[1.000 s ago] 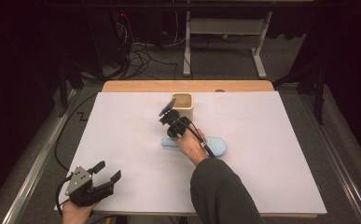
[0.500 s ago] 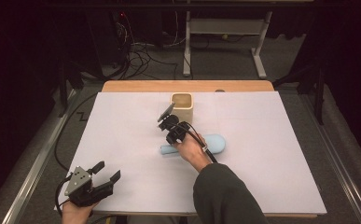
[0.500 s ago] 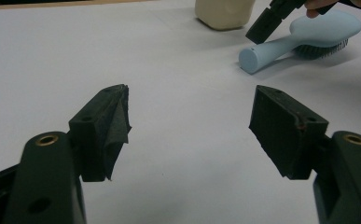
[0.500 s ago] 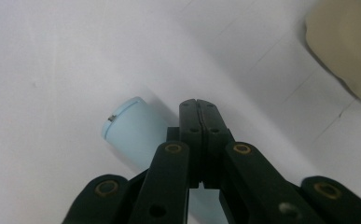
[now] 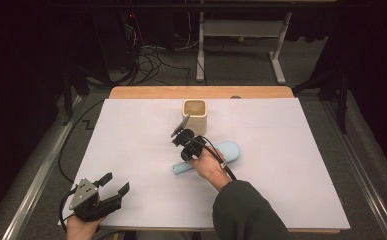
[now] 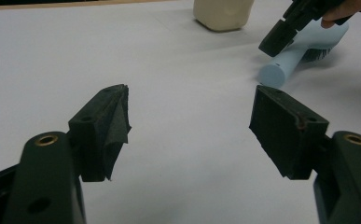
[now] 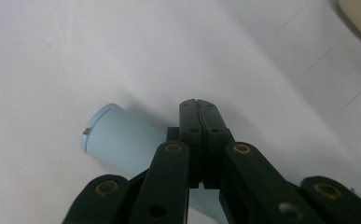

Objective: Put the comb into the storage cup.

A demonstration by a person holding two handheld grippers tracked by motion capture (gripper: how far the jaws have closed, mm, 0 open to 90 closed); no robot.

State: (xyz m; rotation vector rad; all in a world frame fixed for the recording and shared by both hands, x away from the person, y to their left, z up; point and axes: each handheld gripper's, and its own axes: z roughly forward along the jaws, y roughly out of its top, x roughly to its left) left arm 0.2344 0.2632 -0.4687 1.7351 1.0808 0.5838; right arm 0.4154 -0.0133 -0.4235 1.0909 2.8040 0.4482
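Left tongs [image 5: 112, 192] rest at the near left corner of the white surface [image 5: 131, 150], jaws apart with nothing between them, well apart from the work.

Right tongs [image 5: 181, 136] sit mid-surface, jaws pressed together and empty, tips poised just above the handle end of a pale blue brush [image 5: 221, 154]. From the right gripper view, the closed tips hang over the round handle [image 7: 117, 137], not gripping it. The brush lies flat, handle end toward the near left, broad head toward the far right; my hand [image 5: 208, 167] covers its middle.

Just beyond stands a cream square cup [image 5: 195, 115], upright, mouth open, near the brush but not touching.

Judgement: the step is taking up the brush, probably for the cup. To do it well, part the right tongs first, straddle the handle square across its width, then clamp firmly; a round handle may roll away from a skewed pinch.
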